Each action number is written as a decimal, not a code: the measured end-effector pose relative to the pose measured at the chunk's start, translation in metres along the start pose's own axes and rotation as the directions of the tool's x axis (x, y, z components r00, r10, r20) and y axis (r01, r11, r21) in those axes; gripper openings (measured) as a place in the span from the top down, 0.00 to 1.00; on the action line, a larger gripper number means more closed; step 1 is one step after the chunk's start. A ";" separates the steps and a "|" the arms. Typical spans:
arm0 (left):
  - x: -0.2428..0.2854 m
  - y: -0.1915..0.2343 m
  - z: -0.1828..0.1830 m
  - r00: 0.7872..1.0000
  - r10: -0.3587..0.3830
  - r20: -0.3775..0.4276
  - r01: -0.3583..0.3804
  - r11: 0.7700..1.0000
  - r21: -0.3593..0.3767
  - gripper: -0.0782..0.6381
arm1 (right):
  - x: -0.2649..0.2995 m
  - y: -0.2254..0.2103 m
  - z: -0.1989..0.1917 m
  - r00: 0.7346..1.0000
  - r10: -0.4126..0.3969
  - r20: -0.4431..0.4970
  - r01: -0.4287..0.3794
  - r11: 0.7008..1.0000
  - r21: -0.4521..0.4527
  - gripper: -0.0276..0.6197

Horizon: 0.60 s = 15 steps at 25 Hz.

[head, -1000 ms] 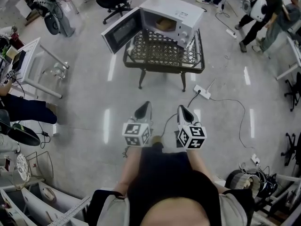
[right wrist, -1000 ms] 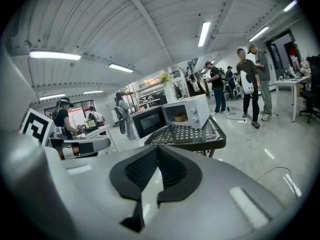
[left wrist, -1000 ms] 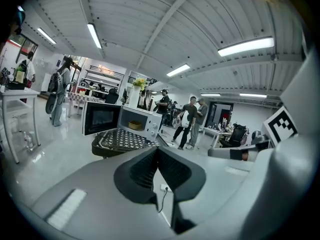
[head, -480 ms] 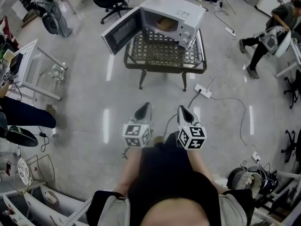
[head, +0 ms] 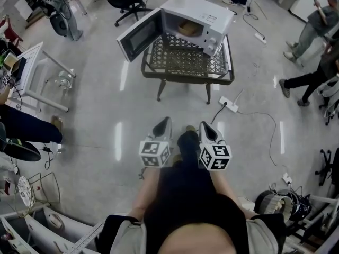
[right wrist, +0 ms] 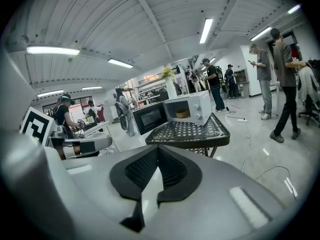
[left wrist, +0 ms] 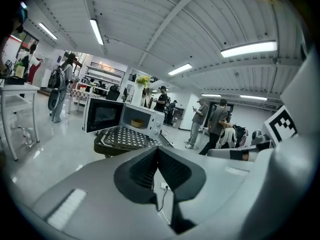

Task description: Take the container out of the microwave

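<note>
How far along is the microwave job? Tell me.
Done: the microwave door stands open. In hand: nothing; left gripper and right gripper are both shut, empty, well short of the table. Left: approach, grasp the container inside, lift it out.

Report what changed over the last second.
The person's foot has stepped forward between the grippers, and bystanders at right walked on. The left gripper and right gripper stay shut and empty, hardly moved; the microwave is still open with the container inside.
</note>
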<state>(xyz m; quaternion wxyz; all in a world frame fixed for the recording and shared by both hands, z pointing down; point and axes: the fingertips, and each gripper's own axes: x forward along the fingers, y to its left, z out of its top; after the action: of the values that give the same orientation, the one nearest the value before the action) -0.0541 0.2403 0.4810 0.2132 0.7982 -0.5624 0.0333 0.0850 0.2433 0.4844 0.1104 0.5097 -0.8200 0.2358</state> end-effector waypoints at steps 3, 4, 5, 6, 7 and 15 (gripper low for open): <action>0.003 0.002 0.000 1.000 0.007 -0.003 -0.007 1.000 0.001 0.88 | 0.005 -0.001 0.001 1.000 0.009 -0.005 -0.009 1.000 -0.002 0.95; 0.005 0.002 0.001 1.000 0.010 -0.005 -0.010 1.000 0.001 0.88 | 0.007 -0.001 0.001 1.000 0.013 -0.007 -0.013 1.000 -0.003 0.95; 0.007 0.003 0.001 1.000 0.012 -0.006 -0.012 1.000 0.000 0.88 | 0.009 -0.001 0.001 1.000 0.017 -0.010 -0.017 1.000 -0.003 0.95; 0.009 0.005 0.001 1.000 0.015 -0.006 -0.015 1.000 0.000 0.88 | 0.012 -0.001 0.002 1.000 0.022 -0.013 -0.022 1.000 -0.002 0.96; 0.011 0.006 0.003 1.000 0.017 -0.007 -0.017 1.000 0.000 0.88 | 0.015 -0.001 0.003 1.000 0.026 -0.015 -0.026 1.000 -0.002 0.95; 0.041 0.013 0.022 1.000 0.019 0.003 -0.019 1.000 0.007 0.88 | 0.042 -0.011 0.030 0.999 0.038 -0.002 -0.038 0.999 -0.017 0.95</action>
<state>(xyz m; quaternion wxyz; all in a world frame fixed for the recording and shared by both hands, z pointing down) -0.0549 0.1927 0.4769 0.2093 0.7936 -0.5701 0.0363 0.0771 0.1916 0.4796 0.1107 0.4929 -0.8314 0.2313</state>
